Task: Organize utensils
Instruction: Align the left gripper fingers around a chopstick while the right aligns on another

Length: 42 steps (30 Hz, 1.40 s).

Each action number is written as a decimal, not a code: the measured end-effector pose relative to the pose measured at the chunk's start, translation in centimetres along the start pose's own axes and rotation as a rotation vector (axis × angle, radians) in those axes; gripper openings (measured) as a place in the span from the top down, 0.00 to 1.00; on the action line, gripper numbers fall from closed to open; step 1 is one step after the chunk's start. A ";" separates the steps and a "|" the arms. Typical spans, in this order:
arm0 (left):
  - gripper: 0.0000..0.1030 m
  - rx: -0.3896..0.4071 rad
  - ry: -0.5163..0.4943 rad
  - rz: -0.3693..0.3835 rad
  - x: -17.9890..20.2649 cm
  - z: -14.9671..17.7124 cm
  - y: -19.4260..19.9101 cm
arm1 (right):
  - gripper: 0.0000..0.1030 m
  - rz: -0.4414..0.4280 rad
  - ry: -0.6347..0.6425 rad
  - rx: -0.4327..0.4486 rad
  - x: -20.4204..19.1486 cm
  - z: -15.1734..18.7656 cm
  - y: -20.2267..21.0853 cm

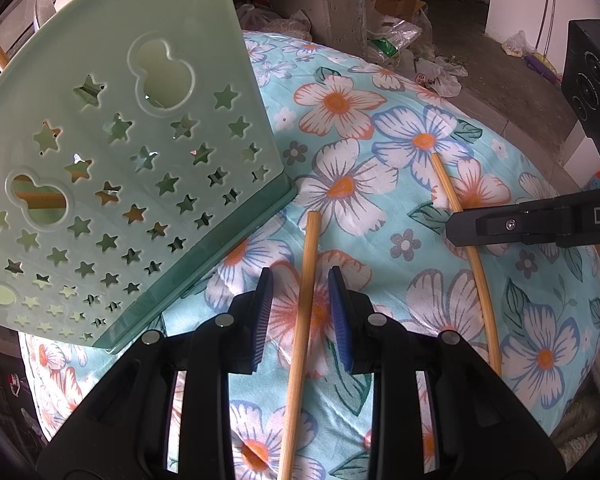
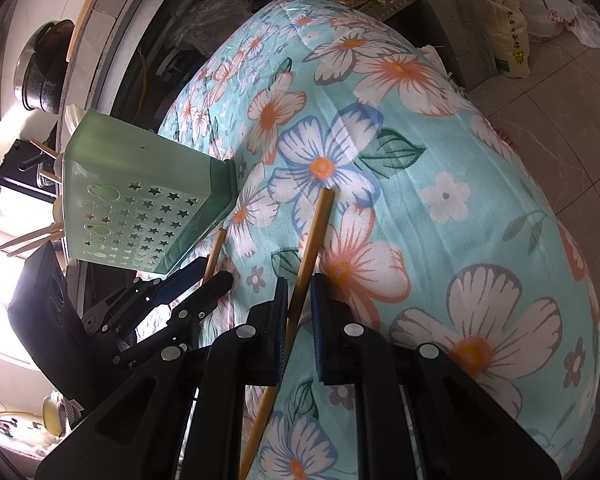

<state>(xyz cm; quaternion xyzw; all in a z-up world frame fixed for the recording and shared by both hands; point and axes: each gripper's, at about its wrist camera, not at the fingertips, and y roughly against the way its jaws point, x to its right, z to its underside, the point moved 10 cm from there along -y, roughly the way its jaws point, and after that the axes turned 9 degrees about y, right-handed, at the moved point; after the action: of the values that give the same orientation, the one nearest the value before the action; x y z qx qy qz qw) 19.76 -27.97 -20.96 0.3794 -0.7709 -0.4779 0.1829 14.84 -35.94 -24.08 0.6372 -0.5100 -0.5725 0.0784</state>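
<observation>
Two chopsticks lay on the floral cloth (image 1: 380, 112) beside the green holder (image 1: 112, 168). Left gripper (image 1: 300, 312) straddled one chopstick (image 1: 304, 308), jaws clear. Right gripper (image 2: 299, 312) straddled the other chopstick (image 2: 306, 260); grip indeterminate.

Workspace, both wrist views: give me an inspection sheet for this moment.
Surface: floral tablecloth, teal with flowers.
Job's things: green star-cut utensil holder, tipped, utensil handles poking out its top; two bamboo chopsticks.
Left gripper: fingers astride a chopstick, gaps showing both sides.
Right gripper: fingers shut on second chopstick.
Clutter: nothing seen on the cloth.
Cables: yellow cord beyond the cloth's edge.
Surroundings: plastic bags, cardboard box, dark pot, tiled floor.
</observation>
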 end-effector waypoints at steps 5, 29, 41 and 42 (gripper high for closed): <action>0.74 0.001 -0.001 -0.001 0.0 0.0 0.0 | 0.89 0.000 -0.001 0.000 0.0 0.0 0.0; 0.77 0.001 -0.001 0.002 0.0 -0.1 0.0 | 0.89 -0.002 -0.004 0.000 0.1 0.0 0.1; 0.78 0.002 -0.001 0.001 0.1 -0.1 -0.1 | 0.89 -0.003 -0.005 0.001 0.1 0.0 0.1; 0.78 0.002 -0.001 0.002 0.0 0.0 0.0 | 0.89 -0.003 -0.005 0.001 0.0 0.0 0.1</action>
<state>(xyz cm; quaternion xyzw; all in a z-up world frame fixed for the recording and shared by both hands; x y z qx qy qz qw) 19.77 -28.03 -20.94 0.3786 -0.7718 -0.4770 0.1827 14.73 -35.99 -24.06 0.6364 -0.5096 -0.5740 0.0761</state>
